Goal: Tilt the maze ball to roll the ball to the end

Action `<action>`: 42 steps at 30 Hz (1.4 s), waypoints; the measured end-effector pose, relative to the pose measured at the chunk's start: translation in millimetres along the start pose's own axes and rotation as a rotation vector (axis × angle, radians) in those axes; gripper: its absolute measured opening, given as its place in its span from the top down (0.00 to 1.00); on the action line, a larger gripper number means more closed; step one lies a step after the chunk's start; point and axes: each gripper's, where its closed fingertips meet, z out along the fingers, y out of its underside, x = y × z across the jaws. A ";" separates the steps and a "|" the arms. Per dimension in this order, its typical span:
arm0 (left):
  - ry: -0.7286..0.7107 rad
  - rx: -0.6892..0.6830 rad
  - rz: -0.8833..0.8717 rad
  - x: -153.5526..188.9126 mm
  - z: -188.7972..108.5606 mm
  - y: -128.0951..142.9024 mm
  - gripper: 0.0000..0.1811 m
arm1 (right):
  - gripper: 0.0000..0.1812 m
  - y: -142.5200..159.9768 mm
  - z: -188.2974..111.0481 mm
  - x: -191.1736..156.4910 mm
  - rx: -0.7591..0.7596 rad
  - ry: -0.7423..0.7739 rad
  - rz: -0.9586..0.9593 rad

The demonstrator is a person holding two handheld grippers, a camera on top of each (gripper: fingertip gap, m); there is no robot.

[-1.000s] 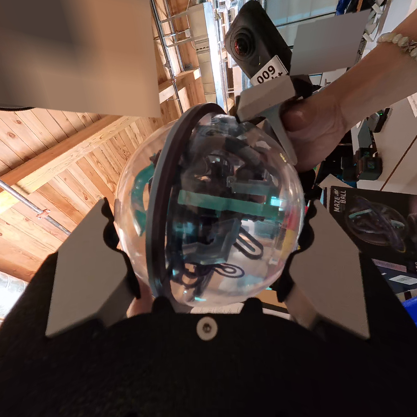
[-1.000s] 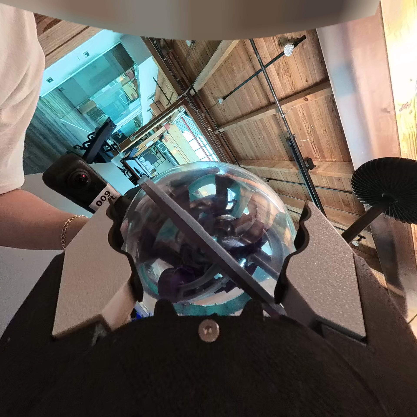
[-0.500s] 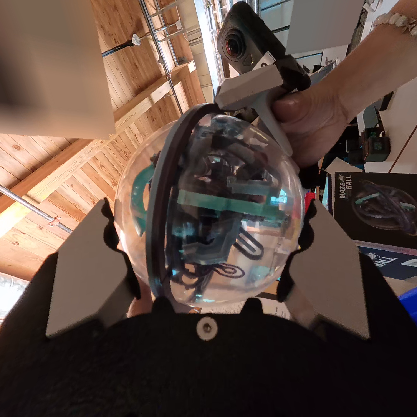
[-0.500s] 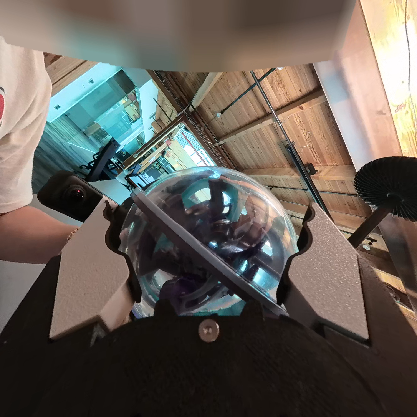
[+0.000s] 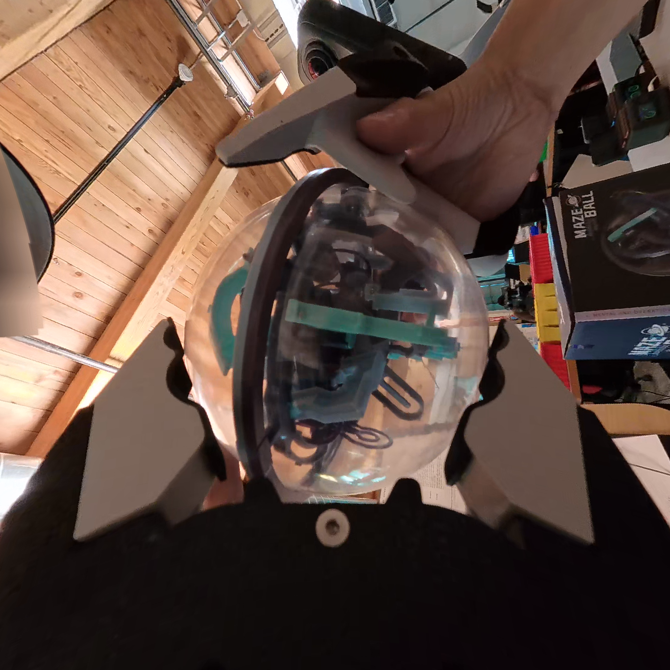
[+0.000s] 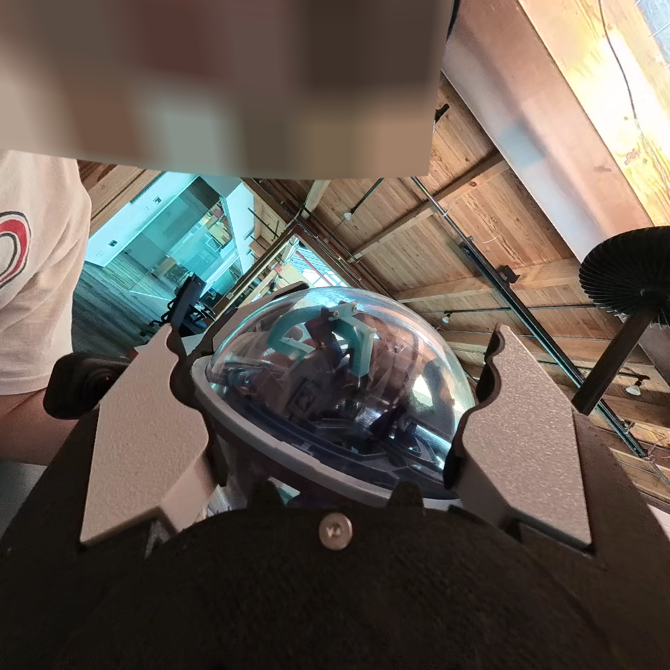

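Note:
The maze ball [image 5: 337,326] is a clear sphere with a grey equator ring and teal and dark tracks inside. It is held up in the air toward a wooden ceiling. My left gripper [image 5: 333,359] is shut on it, its two grey fingers pressed to the sphere's sides. My right gripper [image 6: 333,366] is also shut on the maze ball [image 6: 337,380], with the ring slanting low across the view. The right gripper's body [image 5: 315,119] and the hand holding it show above the ball in the left wrist view. I cannot make out the small ball inside.
A dark product box [image 5: 616,275] stands at the right of the left wrist view, with red and yellow bins [image 5: 544,301] beside it. A black finned lamp [image 6: 627,275] hangs at the right of the right wrist view. A person's white sleeve [image 6: 36,268] is at left.
Both grippers have rotated with the ball held between them. In the right wrist view the ring has swung from a steep diagonal to a low slant. The right gripper's body looms larger in the left wrist view.

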 end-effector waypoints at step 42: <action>0.012 0.049 0.110 5.7 10.6 -36.7 0.16 | 0.21 -19.8 -37.1 14.5 0.311 -0.037 0.318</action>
